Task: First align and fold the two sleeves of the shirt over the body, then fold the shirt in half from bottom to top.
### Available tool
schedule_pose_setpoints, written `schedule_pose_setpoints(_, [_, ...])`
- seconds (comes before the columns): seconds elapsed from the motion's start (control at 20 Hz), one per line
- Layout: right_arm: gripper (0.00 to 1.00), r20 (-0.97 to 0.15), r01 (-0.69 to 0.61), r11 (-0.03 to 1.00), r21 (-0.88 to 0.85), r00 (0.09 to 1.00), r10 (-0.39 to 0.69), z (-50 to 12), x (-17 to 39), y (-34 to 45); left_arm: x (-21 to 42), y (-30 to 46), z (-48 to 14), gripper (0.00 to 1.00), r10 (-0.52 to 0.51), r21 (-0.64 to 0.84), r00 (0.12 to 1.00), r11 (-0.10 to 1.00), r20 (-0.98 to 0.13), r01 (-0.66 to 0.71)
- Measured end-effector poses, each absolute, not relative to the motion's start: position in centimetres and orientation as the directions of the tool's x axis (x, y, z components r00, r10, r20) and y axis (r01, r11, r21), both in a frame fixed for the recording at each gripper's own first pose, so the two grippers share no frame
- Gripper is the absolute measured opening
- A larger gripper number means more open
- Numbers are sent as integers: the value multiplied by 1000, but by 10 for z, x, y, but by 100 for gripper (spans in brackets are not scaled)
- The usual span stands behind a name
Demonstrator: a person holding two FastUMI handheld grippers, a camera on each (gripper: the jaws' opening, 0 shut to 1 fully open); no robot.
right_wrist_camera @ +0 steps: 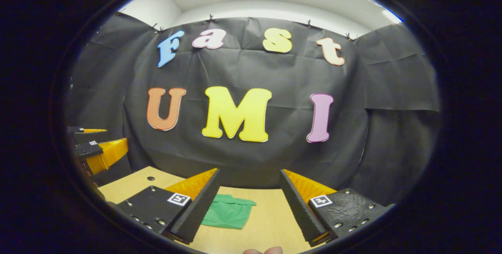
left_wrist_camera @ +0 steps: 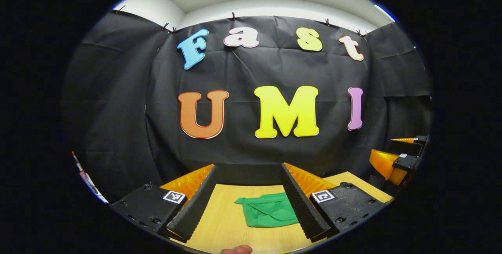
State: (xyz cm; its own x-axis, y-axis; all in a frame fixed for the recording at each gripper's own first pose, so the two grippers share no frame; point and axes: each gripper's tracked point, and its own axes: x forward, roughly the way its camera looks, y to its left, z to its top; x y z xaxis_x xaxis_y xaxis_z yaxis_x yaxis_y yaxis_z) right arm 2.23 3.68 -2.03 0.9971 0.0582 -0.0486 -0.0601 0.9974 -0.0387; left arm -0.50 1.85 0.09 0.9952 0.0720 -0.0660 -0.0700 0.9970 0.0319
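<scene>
the green shirt (left_wrist_camera: 270, 209) is lying folded into a small rumpled bundle on the wooden table (left_wrist_camera: 223, 222), and in the left gripper view it is sitting ahead of my left gripper (left_wrist_camera: 248, 201), between the two fingers but closer to the right-hand one, whose inner edge is covering the bundle's right side. in the right gripper view the same shirt (right_wrist_camera: 227, 211) is showing ahead of my right gripper (right_wrist_camera: 248, 203), tucked against the left-hand finger and partly hidden behind it. i am holding both grippers above the table, pointing level toward the black cloth wall (left_wrist_camera: 274, 69), with the fingers of each spread wide apart and gripping nothing. a bit of my fingertip (left_wrist_camera: 236, 249) is peeking in at the bottom of the left gripper view. far off to the right of my left fingers i am seeing the right gripper (left_wrist_camera: 400, 156), well apart from the shirt. bare tabletop is stretching between each pair of fingers, and the table's far edge is meeting the wall just beyond the fingertips.
</scene>
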Motion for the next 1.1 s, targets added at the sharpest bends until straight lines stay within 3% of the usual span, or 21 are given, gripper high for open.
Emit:
schedule_pose_setpoints(0.05, [95, -62, -69, 997, -40, 996, 67, -24, 18, 40, -8, 16, -1, 96, 71, 19, 995, 997, -73, -70])
schedule_pose_setpoints(0.1, [95, -71, -75, 997, -32, 995, 73, -26, 13, 42, -11, 11, -2, 100, 64, 12, 995, 998, -79, -63])
schedule_pose_setpoints(0.2, [95, -88, -95, 995, -19, 992, 93, -29, 9, 50, -12, 8, 1, 96, 63, 32, 995, 998, -75, -61])
schedule_pose_setpoints(0.25, [97, -95, -103, 994, -26, 990, 101, -29, 8, 51, -11, 10, 4, 100, 69, 50, 995, 997, -66, -65])
schedule_pose_setpoints(0.4, [95, -74, -108, 994, -34, 992, 105, -19, 10, 48, -13, 7, 17, 100, 66, 58, 997, 996, -45, -64])
schedule_pose_setpoints(0.45, [93, -68, -104, 994, -22, 992, 102, -18, 10, 47, -13, 7, 19, 96, 65, 60, 997, 996, -41, -63])
schedule_pose_setpoints(0.5, [95, -68, -100, 995, -9, 993, 99, -18, 10, 46, -14, 6, 21, 100, 67, 63, 997, 996, -36, -65])
schedule_pose_setpoints(0.55, [97, -68, -97, 995, -3, 993, 97, -17, 10, 45, -15, 7, 22, 96, 70, 64, 997, 996, -32, -68])
schedule_pose_setpoints(0.6, [95, -69, -99, 995, -2, 993, 98, -17, 11, 44, -15, 8, 21, 100, 72, 65, 997, 995, -33, -69])
schedule_pose_setpoints(1.1, [95, -69, -109, 994, 8, 992, 110, -18, 15, 47, -16, 17, 25, 100, 96, 67, 994, 993, -44, -93])
